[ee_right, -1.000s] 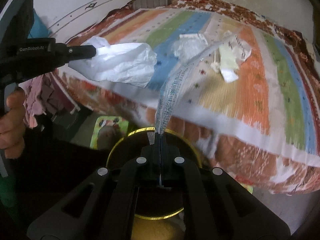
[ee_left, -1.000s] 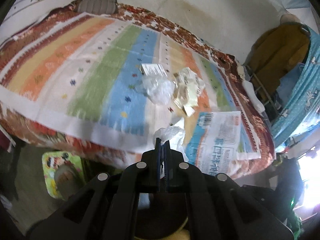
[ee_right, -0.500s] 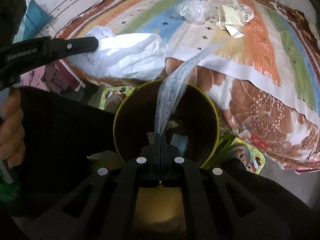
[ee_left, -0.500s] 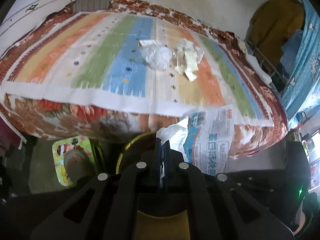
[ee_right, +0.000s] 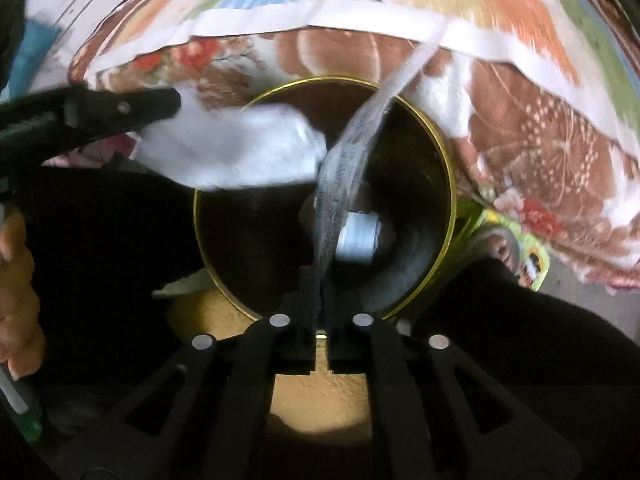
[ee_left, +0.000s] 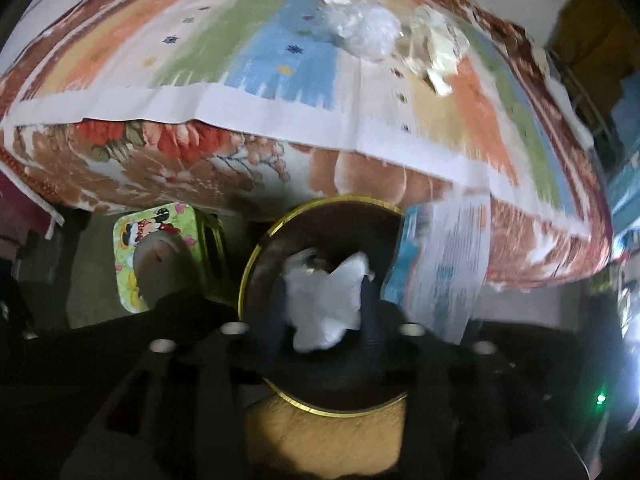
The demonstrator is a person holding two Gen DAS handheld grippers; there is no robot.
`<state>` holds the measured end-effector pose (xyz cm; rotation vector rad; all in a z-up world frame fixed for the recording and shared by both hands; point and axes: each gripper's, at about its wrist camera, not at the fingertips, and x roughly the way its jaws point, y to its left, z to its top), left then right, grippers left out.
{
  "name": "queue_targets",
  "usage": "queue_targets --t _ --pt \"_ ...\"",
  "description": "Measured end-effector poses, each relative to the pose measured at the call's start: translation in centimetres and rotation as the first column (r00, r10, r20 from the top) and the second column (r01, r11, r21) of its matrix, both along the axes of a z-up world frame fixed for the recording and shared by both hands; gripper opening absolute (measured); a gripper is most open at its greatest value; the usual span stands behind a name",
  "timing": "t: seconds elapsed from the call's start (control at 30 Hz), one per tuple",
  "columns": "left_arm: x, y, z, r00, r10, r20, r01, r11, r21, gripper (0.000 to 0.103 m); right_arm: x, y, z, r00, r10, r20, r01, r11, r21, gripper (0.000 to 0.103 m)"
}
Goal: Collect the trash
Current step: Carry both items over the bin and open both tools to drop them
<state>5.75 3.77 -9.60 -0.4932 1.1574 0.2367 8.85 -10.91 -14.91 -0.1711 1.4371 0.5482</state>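
Left wrist view: the left gripper (ee_left: 324, 312) is pointing down over a dark round bin (ee_left: 256, 264) with a gold rim, and its jaws are opening with a crumpled white plastic bag (ee_left: 324, 300) sitting loosely between them. Just right of the bin a printed blue-and-white wrapper (ee_left: 436, 268) is hanging. Behind, on the striped bed cover (ee_left: 280, 52), a clear plastic wad (ee_left: 364, 28) and pale paper scraps (ee_left: 436, 48) are lying near each other.

Right wrist view: the right gripper (ee_right: 320, 300) is hanging over the same bin (ee_right: 448, 184), its jaws beginning to part and standing only slightly apart, with the wrapper (ee_right: 344, 168) seen edge-on between them. A white object (ee_right: 358, 236) is lying inside the bin. At left, the left gripper (ee_right: 160, 106) is reaching in with the white bag (ee_right: 232, 148) at its tip, over the bin's rim
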Motion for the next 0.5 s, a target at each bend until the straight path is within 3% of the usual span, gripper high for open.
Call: queue_targets --t 0.1,0.33,0.5 --pt "0.1 0.3 0.4 1.0 0.009 0.013 -0.009 1.0 0.008 0.042 0.7 -0.7 0.3 0.999 -0.046 0.025 0.046 0.999 0.011 0.032" --pt "1.5 2.0 1.1 0.999 0.034 0.02 -0.034 0.999 -0.012 0.051 1.9 -1.0 0.8 0.998 -0.054 0.019 0.053 0.996 0.071 0.049" --pt "3.6 3.1 3.2 0.996 0.01 0.088 -0.009 1.0 -0.011 0.052 2.6 -1.2 1.7 0.998 -0.068 0.016 0.066 0.992 0.107 0.056"
